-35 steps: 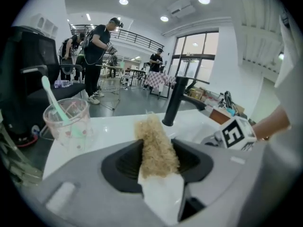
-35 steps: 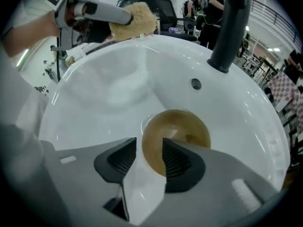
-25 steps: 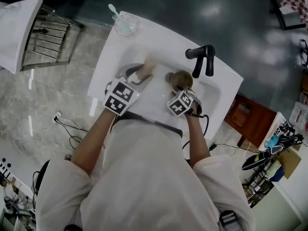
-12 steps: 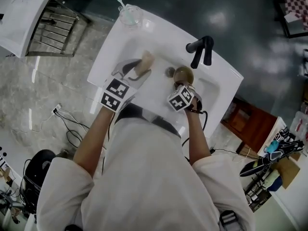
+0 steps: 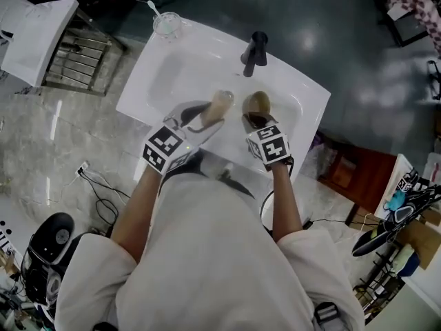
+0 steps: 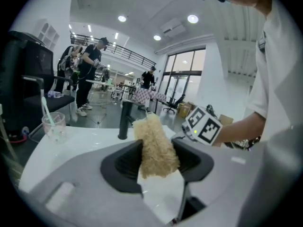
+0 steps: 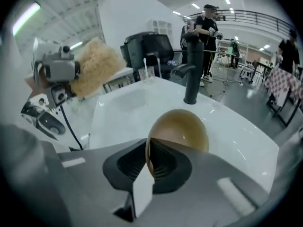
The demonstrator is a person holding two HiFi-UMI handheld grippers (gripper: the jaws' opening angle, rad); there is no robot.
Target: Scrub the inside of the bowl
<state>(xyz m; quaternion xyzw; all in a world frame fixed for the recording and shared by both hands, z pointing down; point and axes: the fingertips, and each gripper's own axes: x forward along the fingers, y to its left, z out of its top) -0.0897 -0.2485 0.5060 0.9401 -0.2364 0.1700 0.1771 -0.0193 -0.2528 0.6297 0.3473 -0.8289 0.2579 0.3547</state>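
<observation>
Bowl (image 5: 257,104), brown and smooth, hangs over the right half of the white sink (image 5: 172,74), just on the near side of the black faucet (image 5: 254,50). It stands on edge. The right gripper (image 5: 252,121) is clamped on its rim; in the right gripper view that thin rim (image 7: 149,148) runs straight up between the two black pads, which press on it from both sides, and the rounded body of the bowl rises beyond them.

To the left of the bowl and close beside it, though not touching, the left gripper (image 5: 207,121) pinches a tan, fibrous scrubbing sponge (image 5: 221,103). In the left gripper view the sponge (image 6: 154,143) is squeezed between the jaws and sticks out past their tips towards the faucet (image 6: 124,119).

A clear cup (image 5: 166,25) with a toothbrush in it stands on the far left corner of the sink, well apart from both grippers. A wire rack (image 5: 72,50) stands on the floor to the left of the sink. The person's bare forearms and white sleeves fill the near part of the head view.
</observation>
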